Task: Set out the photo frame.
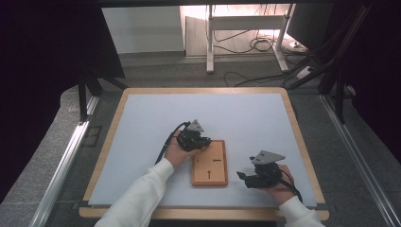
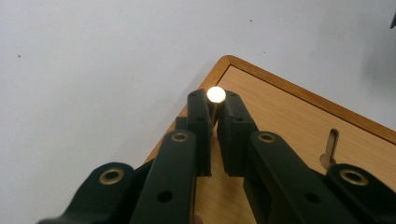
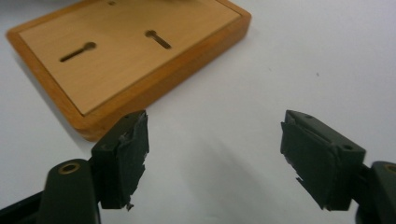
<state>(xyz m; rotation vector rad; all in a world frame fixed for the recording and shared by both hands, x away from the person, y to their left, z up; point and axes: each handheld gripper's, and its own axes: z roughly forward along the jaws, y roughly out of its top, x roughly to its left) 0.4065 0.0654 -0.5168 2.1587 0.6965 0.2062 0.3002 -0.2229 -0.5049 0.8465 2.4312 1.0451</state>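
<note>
Gripping a shiny pin [image 2: 215,94] at the board's [image 1: 210,177] corner, left claw [image 2: 215,105]; right claw [image 3: 215,158] released.

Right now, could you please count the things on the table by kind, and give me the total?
Wooden board with keyhole slots: 1
Round-headed metal pin, held between the left gripper's fingers: 1
Hand-held grippers, left gripper and right gripper: 2
Total: 4

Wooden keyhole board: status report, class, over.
Left gripper shut on shiny round-headed metal pin at rectangular wooden slotted board corner. Right gripper open, empty. Nothing in the way.
</note>
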